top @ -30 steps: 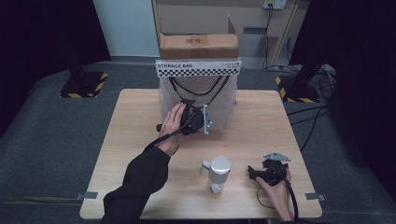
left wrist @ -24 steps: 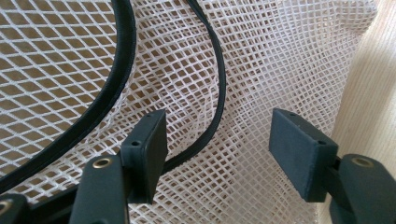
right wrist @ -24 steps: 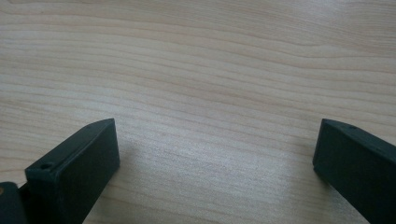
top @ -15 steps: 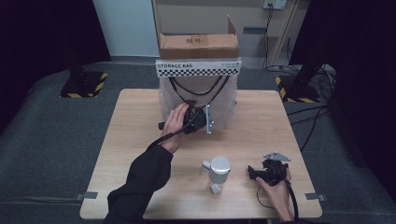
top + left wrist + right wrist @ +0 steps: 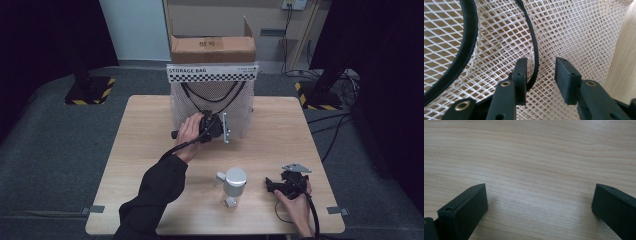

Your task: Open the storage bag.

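Nearest to the person, the right hand [image 5: 295,202] rested on the front right part of the wooden worktop [image 5: 140,165] and held the right tongs [image 5: 270,184]. In the right gripper view, those right tongs [image 5: 539,202] stood wide open over bare wood, with nothing between the 2 black jaws. Just to the left of them in the high view stood a small silver can [image 5: 234,182], apart from the tongs. Farther back, the left arm in a dark sleeve [image 5: 160,187] reached up the middle of the worktop. The left hand [image 5: 189,131] held the left tongs [image 5: 227,128] against the front of the white net bag [image 5: 240,112]. The bag stood at the back of the worktop, under a sign [image 5: 212,72] that said STORAGE BAG. In the left gripper view, the left tongs [image 5: 540,75] had just been closing, but a gap was left between the jaws. White net lay in that gap, and a thin black cord [image 5: 535,57] of the bag ran down just beside the inner face of 1 jaw. The pads were not pressing on anything yet. A thicker black strap [image 5: 466,50] curved across the net off to the side. Behind the bag sat a brown cardboard box [image 5: 212,47].
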Motion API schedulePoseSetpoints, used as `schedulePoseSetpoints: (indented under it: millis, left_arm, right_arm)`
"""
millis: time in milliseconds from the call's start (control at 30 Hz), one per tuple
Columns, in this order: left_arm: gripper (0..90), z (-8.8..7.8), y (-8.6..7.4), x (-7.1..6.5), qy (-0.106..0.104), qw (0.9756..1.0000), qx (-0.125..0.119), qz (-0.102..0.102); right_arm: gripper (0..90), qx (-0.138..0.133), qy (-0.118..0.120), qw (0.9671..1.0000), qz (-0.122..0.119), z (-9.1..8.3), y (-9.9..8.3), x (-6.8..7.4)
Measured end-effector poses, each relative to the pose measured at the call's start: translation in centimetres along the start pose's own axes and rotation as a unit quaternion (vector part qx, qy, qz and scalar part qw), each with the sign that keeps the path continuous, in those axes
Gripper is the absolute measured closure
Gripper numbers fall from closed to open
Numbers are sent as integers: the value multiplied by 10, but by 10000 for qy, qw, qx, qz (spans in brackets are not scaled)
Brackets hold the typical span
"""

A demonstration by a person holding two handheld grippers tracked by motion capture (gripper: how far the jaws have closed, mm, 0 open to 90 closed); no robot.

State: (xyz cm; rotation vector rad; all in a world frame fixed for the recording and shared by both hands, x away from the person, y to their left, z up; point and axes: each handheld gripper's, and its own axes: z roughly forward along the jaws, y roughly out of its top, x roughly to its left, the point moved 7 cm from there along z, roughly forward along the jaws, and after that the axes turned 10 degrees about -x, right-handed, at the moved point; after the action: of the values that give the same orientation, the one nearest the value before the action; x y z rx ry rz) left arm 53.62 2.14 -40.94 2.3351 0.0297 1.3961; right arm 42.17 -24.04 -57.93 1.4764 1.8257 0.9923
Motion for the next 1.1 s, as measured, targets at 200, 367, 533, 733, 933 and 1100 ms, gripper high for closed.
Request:
schedulePoseSetpoints:
  millis: [200,367,533,733,933,1100]
  left_arm:
    - [741,-2,2,0,57,9997,92,-227]
    - [825,-4,4,2,155,9986,84,-495]
    - [877,-3,3,2,169,9983,135,-547]
    - [893,-7,4,2,72,9971,99,-745]
    - [893,-14,7,3,-5,9952,10,-983]
    - [891,-21,9,2,-84,9945,-130,-1033]
  right_arm:
    - [4,0,0,10000,0,0,0,0]
    - [4,0,0,10000,3,0,0,0]
    - [3,-1,0,10000,1,0,0,0]
    - [3,0,1,10000,3,0,0,0]
    - [3,1,-1,10000,11,0,0,0]
    - [4,1,-2,10000,12,0,0,0]
